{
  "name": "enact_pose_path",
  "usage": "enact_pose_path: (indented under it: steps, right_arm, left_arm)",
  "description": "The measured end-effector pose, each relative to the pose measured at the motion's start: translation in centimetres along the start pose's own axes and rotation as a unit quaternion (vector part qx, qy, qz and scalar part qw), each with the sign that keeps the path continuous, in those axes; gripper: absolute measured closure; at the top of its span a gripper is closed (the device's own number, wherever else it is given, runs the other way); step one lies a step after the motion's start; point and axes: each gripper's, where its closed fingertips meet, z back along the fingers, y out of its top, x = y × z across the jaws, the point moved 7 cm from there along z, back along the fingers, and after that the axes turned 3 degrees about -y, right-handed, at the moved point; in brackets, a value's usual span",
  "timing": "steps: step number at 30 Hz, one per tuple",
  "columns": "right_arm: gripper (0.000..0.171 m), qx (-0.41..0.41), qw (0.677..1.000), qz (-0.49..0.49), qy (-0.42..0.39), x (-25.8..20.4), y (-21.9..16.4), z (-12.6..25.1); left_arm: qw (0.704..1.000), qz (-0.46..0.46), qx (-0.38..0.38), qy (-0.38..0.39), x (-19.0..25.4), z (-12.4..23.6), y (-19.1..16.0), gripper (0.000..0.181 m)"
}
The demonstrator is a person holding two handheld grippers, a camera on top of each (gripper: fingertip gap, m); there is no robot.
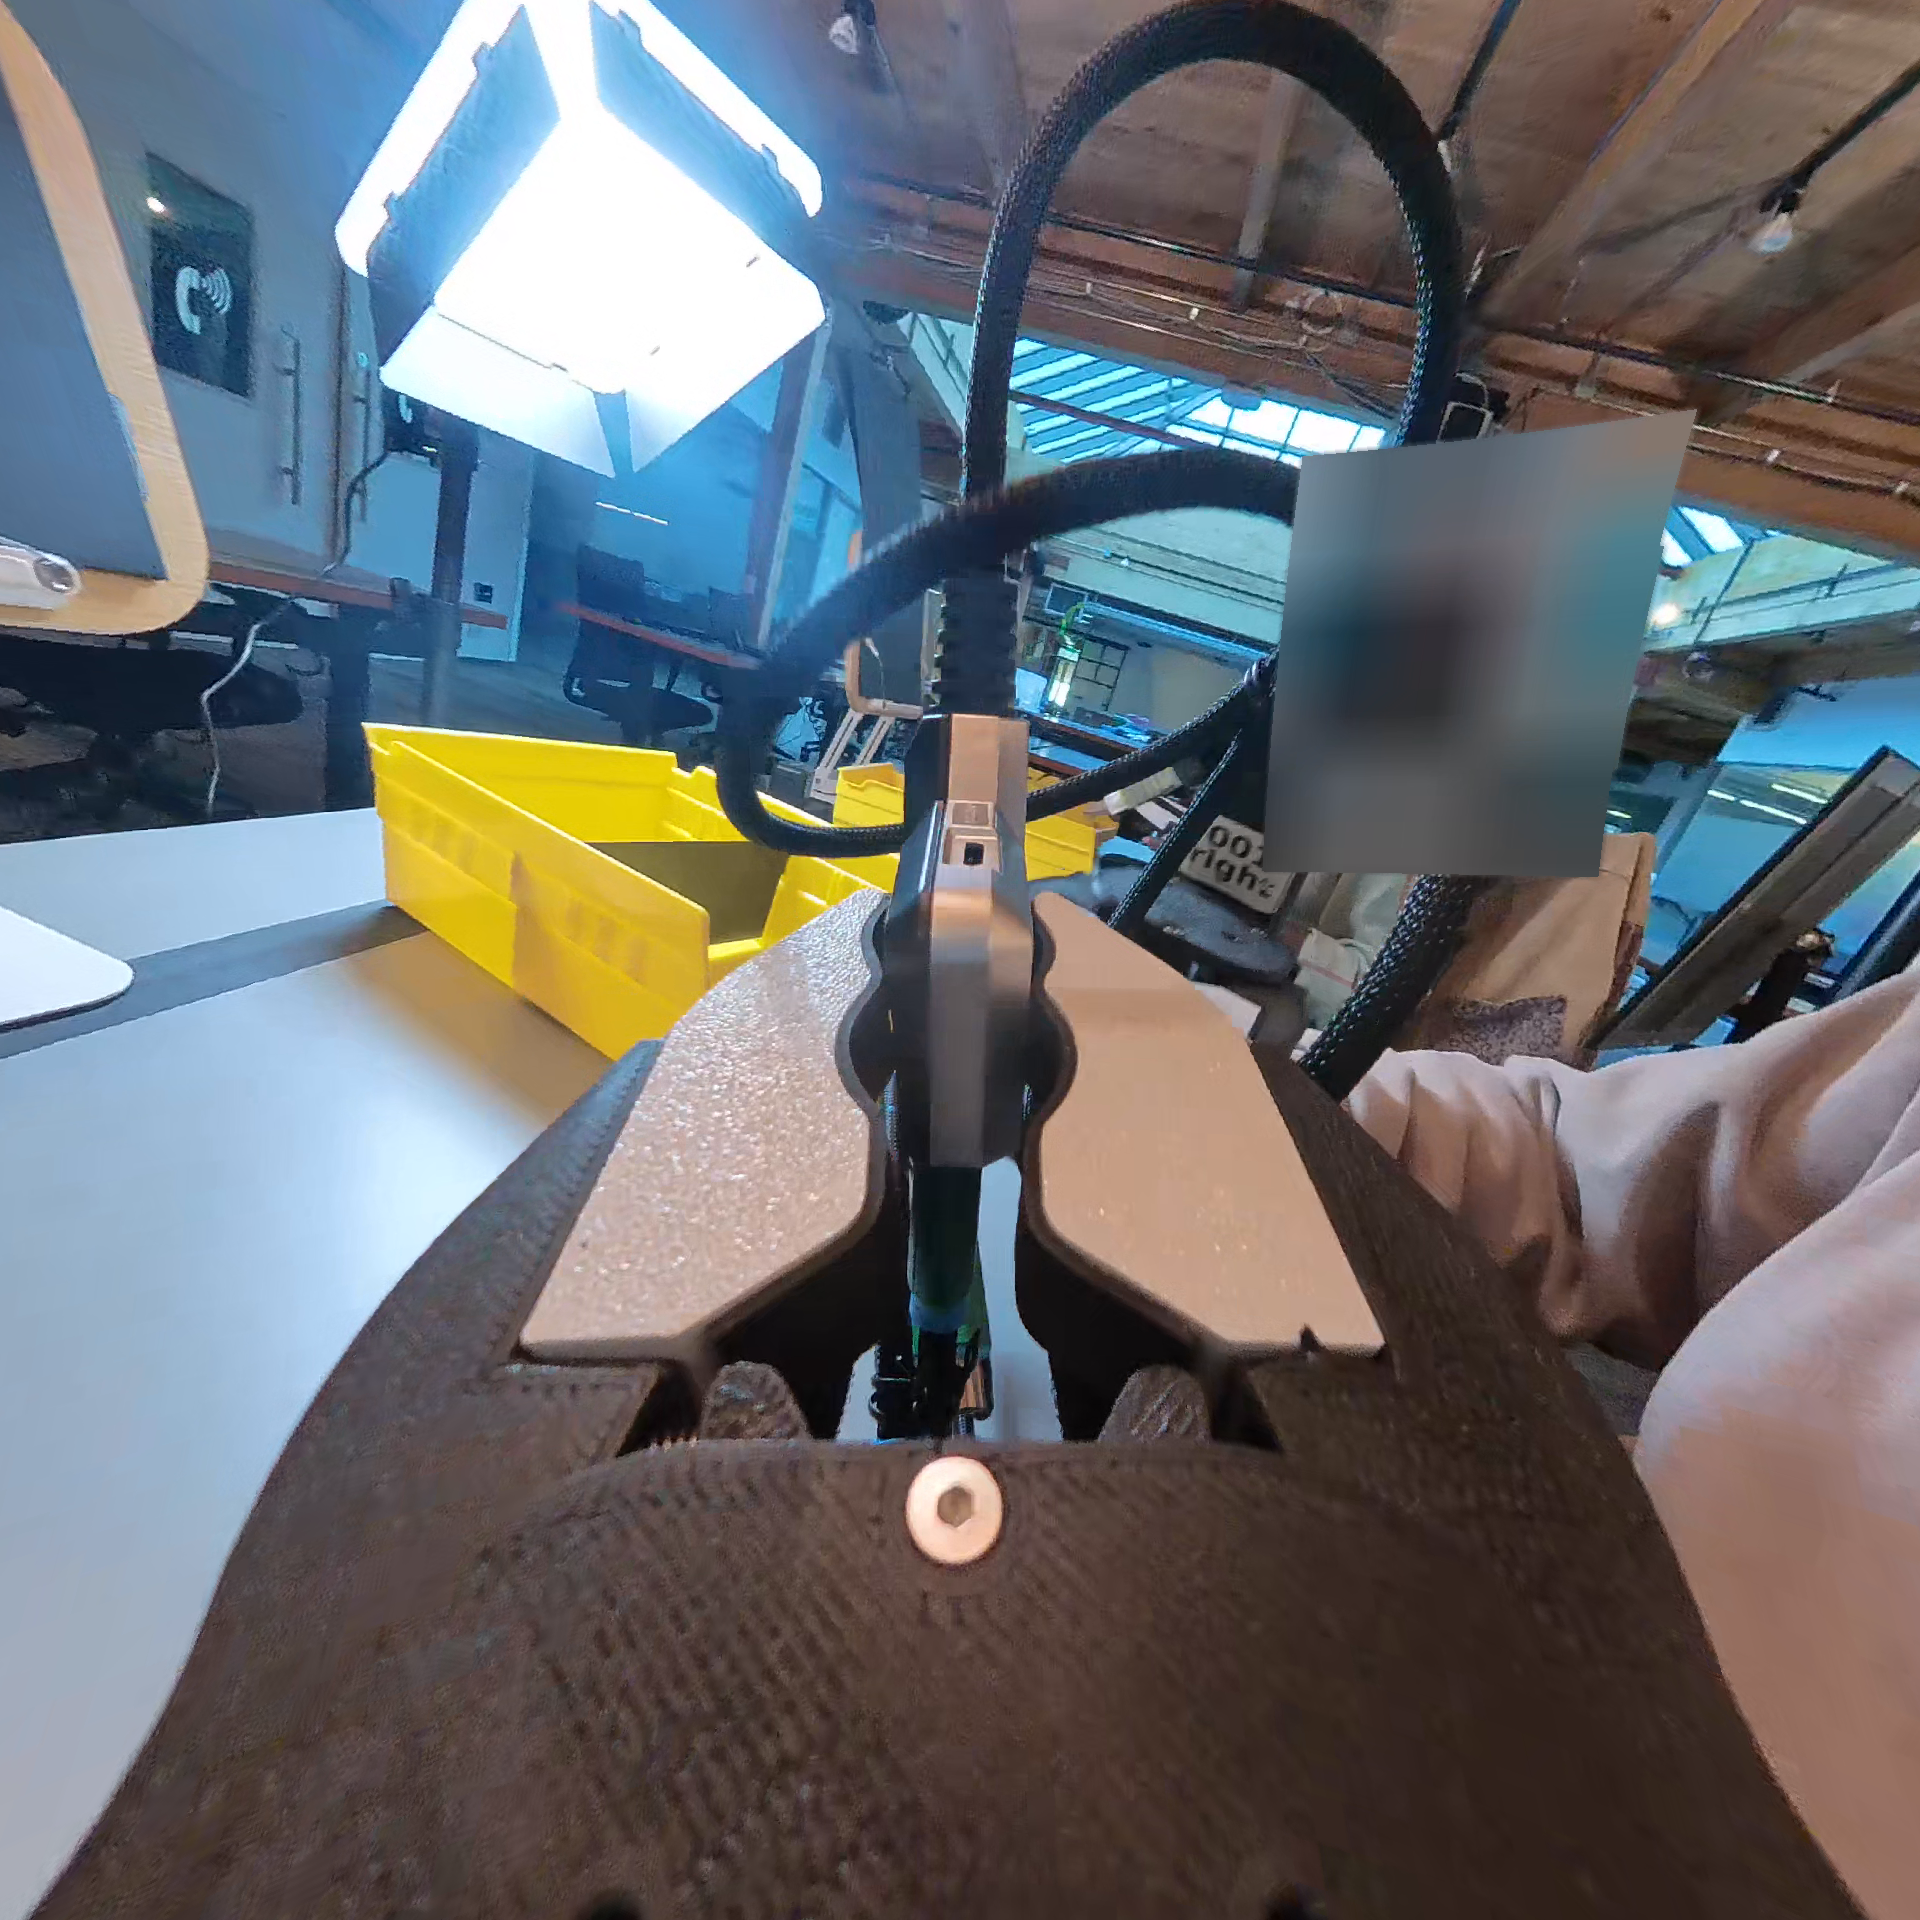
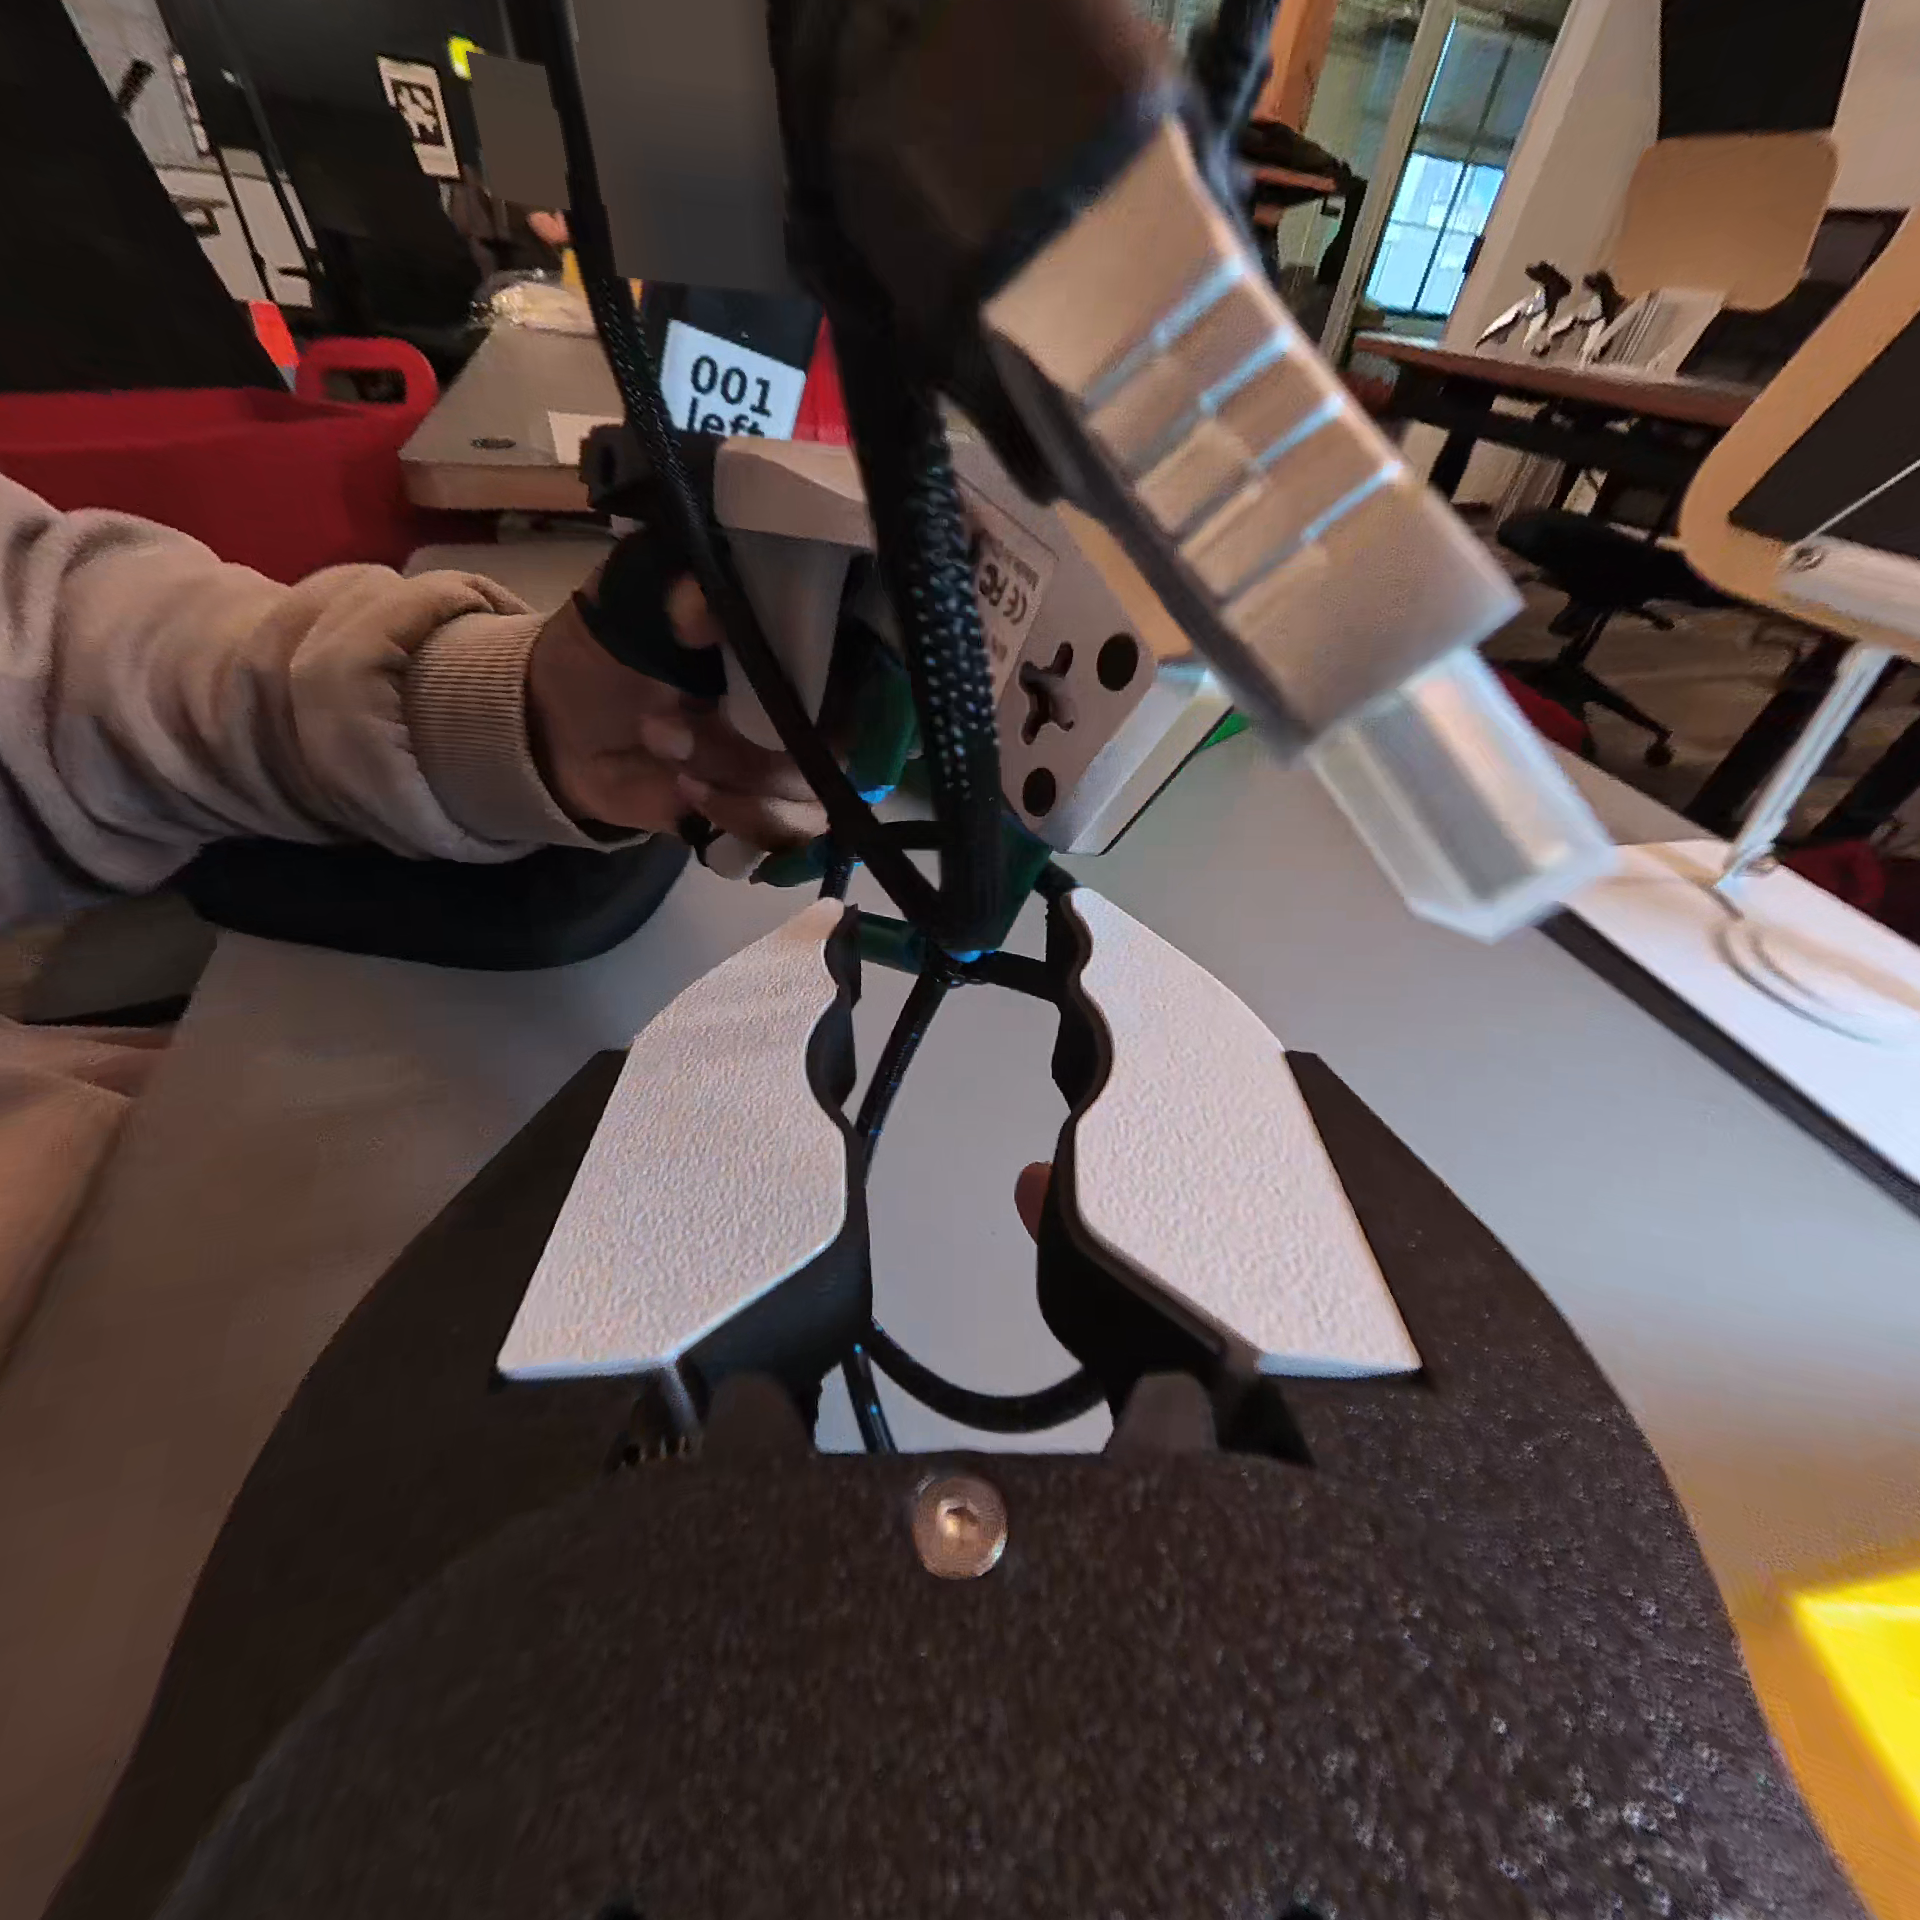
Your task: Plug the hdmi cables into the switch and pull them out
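In the left wrist view, the flat silver metal switch [image 1: 971,997] sits mid-frame between the left hand-held gripper [image 1: 961,1023] fingers, above the pale grey desk [image 1: 260,1122]; the yellow plastic bin [image 1: 582,883] lies behind, centre-left; a black braided cable [image 1: 1195,156] loops above.

One switch [image 1: 961,997], a flat grey box, sits between the fingers of the left tool [image 1: 956,935]. Two tools in all, counting the right tool [image 2: 951,914]. At least two braided black HDMI cables [image 1: 1195,208] loop around; the tangle hides any exact count. One loose silver plug [image 2: 1247,468] with a clear cap hangs in the right wrist view. Two yellow bins [image 1: 540,862] stand on the counter [image 1: 208,1143], and one bright panel lamp [image 1: 592,239] hangs over it
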Motion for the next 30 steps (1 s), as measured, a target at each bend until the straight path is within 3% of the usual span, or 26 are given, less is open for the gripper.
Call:
enact_pose_path:
  steps: [6,13,15,19,23,26,30]
  right_arm:
    - [0.138,0.037,0.999,-0.020,0.007,0.3,1.6,-0.9]
    - [0.154,0.108,0.986,0.010,0.131,2.1,8.5,0.5]
    - [0.156,0.110,0.986,0.017,0.127,2.0,9.6,1.0]
    - [0.156,0.144,0.986,-0.001,0.079,1.8,9.0,1.6]
    - [0.153,0.054,0.995,0.021,0.076,0.8,5.9,-0.2]
    - [0.144,0.042,0.998,0.013,0.039,0.8,5.0,-1.8]
    - [0.144,0.107,0.984,-0.080,0.121,1.9,4.9,-1.0]
  left_arm:
    - [0.998,0.014,0.041,-0.036,0.9,-0.4,0.8,0.159]
    - [0.985,-0.007,0.144,-0.093,1.5,-0.1,5.9,0.159]
    - [0.981,-0.011,0.163,-0.101,1.7,-0.1,6.5,0.159]
    - [0.973,0.003,0.192,-0.125,1.2,0.6,4.9,0.159]
    - [0.981,0.005,0.156,-0.113,0.6,0.9,3.1,0.159]
    - [0.983,-0.003,0.140,-0.117,0.5,1.0,2.7,0.159]
    - [0.981,0.013,0.144,-0.131,0.2,1.4,2.7,0.159]
